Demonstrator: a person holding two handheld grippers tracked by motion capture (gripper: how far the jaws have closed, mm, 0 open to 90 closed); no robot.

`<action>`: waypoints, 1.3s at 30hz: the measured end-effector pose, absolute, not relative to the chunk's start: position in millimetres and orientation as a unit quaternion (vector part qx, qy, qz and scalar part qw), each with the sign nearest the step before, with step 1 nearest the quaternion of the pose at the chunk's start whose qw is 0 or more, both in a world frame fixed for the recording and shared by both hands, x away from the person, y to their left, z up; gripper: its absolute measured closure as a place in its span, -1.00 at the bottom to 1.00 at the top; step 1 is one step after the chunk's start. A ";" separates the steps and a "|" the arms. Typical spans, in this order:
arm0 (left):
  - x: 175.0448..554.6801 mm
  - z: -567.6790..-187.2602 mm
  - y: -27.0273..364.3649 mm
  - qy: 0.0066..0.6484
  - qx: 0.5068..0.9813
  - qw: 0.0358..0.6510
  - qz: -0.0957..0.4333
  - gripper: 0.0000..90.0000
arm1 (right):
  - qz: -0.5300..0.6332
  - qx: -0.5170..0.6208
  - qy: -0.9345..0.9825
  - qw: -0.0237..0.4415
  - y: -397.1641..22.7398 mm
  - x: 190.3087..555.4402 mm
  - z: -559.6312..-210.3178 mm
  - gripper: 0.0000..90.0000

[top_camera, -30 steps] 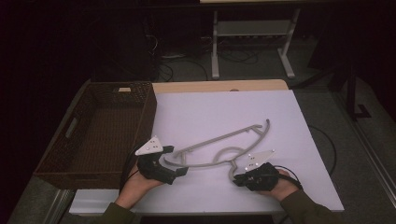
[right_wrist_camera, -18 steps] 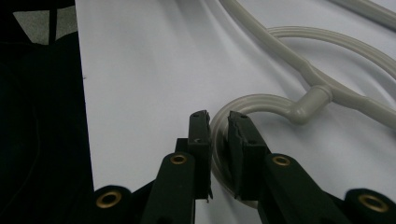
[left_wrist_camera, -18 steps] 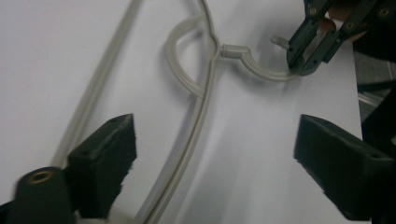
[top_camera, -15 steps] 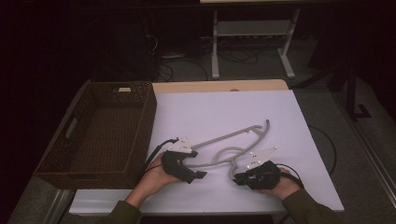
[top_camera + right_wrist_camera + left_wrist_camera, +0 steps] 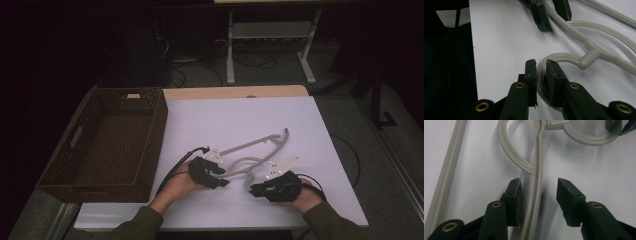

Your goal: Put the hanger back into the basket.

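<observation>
A dark brown woven basket (image 5: 107,142) is seen at the left of the white table (image 5: 240,120), its near wall reaching close to the table's front edge. A strip of bare wood (image 5: 235,92) is shown along the far edge. Beyond, a white metal stand (image 5: 270,35) and loose cables (image 5: 185,70) are set on the dark floor.

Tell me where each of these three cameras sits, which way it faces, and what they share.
High view: above the person's side, looking forward and down at the white table, brown wicker basket, both hands.
Left gripper view: rides the left gripper, open jaws astride the grey plastic hanger.
Right gripper view: rides the right gripper, jaws pinching the hanger's hook; the left gripper lies beyond.
Shared: all show the hanger.
</observation>
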State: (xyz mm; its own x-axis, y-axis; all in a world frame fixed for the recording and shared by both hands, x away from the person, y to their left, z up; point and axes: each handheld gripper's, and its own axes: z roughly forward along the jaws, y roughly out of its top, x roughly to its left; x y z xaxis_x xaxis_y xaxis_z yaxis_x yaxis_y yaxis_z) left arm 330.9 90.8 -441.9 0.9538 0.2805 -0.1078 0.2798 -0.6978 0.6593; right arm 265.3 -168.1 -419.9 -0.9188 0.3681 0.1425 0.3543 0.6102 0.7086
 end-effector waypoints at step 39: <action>342.0 -425.5 101.1 0.172 0.914 0.367 -0.010 0.83 | 0.467 0.264 0.837 0.107 -205.6 270.1 -391.2 -0.73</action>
